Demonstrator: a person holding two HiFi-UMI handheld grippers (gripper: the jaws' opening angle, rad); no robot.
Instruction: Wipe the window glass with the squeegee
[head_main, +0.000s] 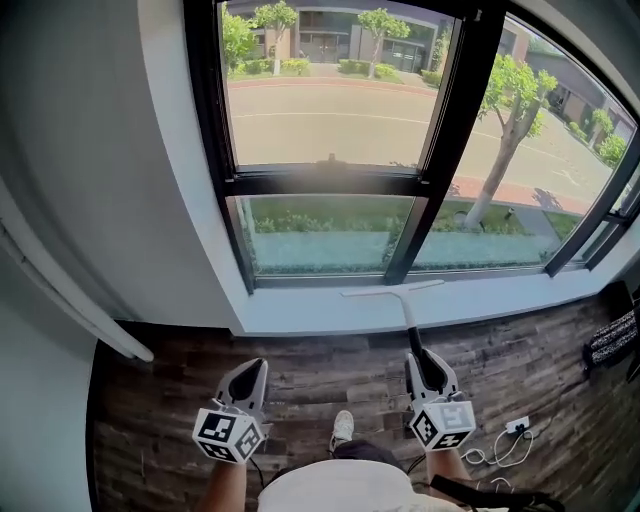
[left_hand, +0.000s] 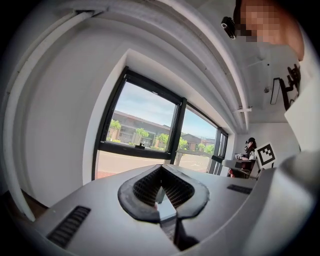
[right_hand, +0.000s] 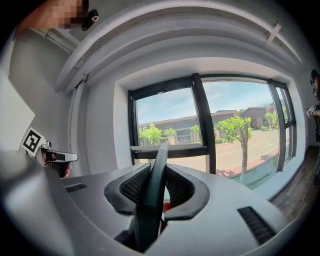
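The squeegee has a dark handle and a pale blade lying level just above the white sill, below the window glass. My right gripper is shut on the handle's lower end. In the right gripper view the handle runs up between the pads to the blade, in front of the glass. My left gripper hangs over the floor to the left, shut and holding nothing. In its own view the left gripper has its pads meeting at the tip, facing the glass.
Black frames divide the window into panes. A white rail slants down the left wall. On the wood floor lie a power strip with cables and a dark bag at right. My shoe is between the grippers.
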